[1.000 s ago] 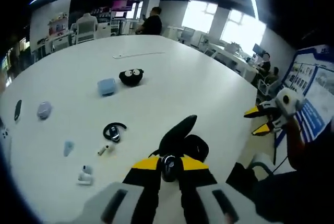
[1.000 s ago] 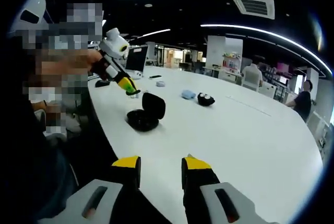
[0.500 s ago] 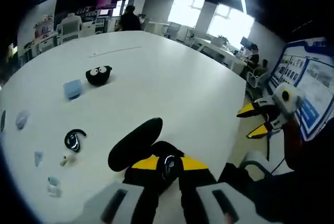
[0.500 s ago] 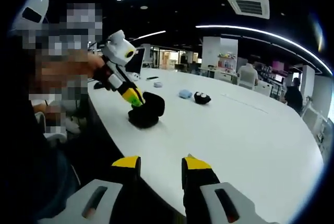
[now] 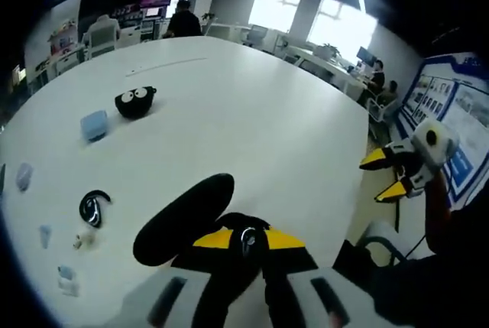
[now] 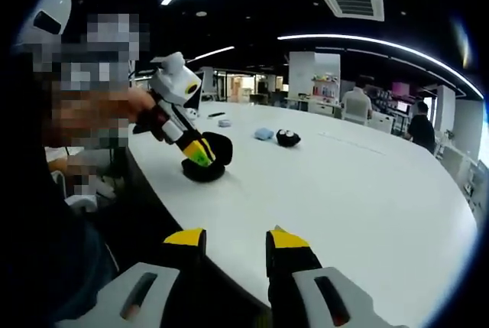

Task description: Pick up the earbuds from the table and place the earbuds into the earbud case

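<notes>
My left gripper (image 5: 247, 241) is shut on a small dark earbud (image 5: 245, 238), held right over the open black earbud case (image 5: 180, 220), whose lid stands up to the left of the jaws. In the right gripper view, the left gripper (image 6: 200, 153) dips its yellow tips into that case (image 6: 208, 167) near the table's edge. A black ear-hook earbud (image 5: 92, 207) and a small white earbud (image 5: 81, 241) lie on the white table (image 5: 252, 121) to the left. My right gripper (image 6: 234, 242) hangs open off the table edge with nothing between its jaws, and it also appears as the right gripper (image 5: 393, 176).
A light blue case (image 5: 93, 125) and a black fuzzy toy with eyes (image 5: 135, 102) sit farther back on the table. Small pale items (image 5: 65, 279) lie near the left edge. A person's hand (image 6: 107, 110) holds the left gripper. People and desks stand in the background.
The left gripper has come down with the earbud from above the case to its tips inside the open case. The right gripper has stayed open in place.
</notes>
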